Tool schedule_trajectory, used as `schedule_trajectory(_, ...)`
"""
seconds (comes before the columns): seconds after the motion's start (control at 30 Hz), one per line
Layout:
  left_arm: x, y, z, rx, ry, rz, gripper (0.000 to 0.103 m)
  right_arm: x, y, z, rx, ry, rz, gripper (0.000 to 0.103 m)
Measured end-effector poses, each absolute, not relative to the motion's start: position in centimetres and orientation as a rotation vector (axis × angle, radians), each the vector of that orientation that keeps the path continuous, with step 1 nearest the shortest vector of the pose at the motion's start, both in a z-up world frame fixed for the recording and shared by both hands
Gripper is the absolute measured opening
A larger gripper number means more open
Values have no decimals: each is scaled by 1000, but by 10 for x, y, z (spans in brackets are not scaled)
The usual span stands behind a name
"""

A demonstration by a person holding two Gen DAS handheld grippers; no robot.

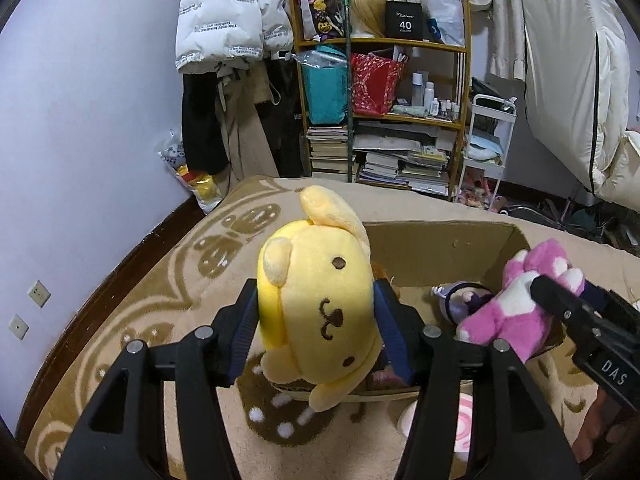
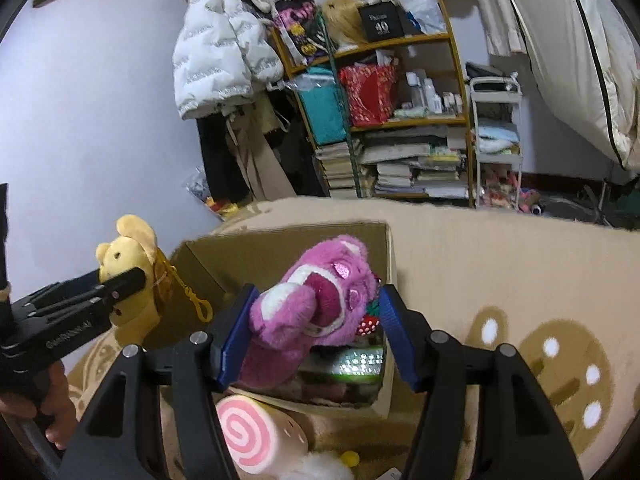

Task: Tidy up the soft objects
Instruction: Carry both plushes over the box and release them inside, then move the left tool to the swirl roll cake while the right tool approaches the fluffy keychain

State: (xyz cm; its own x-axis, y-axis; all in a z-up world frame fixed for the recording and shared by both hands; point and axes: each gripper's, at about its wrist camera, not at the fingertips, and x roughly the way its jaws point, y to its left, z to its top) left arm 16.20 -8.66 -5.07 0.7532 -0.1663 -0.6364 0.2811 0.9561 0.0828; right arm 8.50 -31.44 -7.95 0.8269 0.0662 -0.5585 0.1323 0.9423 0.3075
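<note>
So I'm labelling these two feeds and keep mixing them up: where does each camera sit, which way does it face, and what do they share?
Left wrist: sits on the left claw, looking forward over the yellow dog plush it grips, toward the bookshelf; the right claw shows at right.
Right wrist: sits on the right claw, looking forward over the pink bear plush it grips; the left claw and a bare hand show at left.
Shared: both plushes, the cardboard box, the bookshelf, the white puffer jacket, the pink swirl roll plush.

Doll (image 1: pixel 466 300) in box (image 1: pixel 432 248), perhaps lying
</note>
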Motion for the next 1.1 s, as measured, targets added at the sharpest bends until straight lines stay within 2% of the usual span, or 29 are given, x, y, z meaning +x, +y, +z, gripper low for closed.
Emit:
schedule_trajectory(0.17, 165, -85, -63, 167, 708, -221, 59, 84, -318, -86, 376, 603, -21, 69)
schedule_trajectory(0.3, 168, -80, -67, 141, 729, -220, 74, 86, -319, -85, 395, 607, -19, 70)
schedule_trajectory(0.47, 171, -74, -69, 129, 752, -198, 79, 88, -319, -83, 418, 629, 3, 72)
schedule_trajectory(0.7, 164, -65, -59, 121, 732, -166, 92, 80, -316, -67, 408, 597, 29, 85)
schedule_trajectory(0.9, 151, -52, -44, 87, 716, -157, 98, 70, -312, -55, 394, 589, 25, 88)
schedule_trajectory(0.97, 146, -50, -41, 91, 711, -152, 98, 65, -312, -51, 396, 595, 20, 94)
schedule_trajectory(1.1, 133, -47, -33, 109, 702, -152, 99, 52, -313, -44, 377, 598, -2, 97)
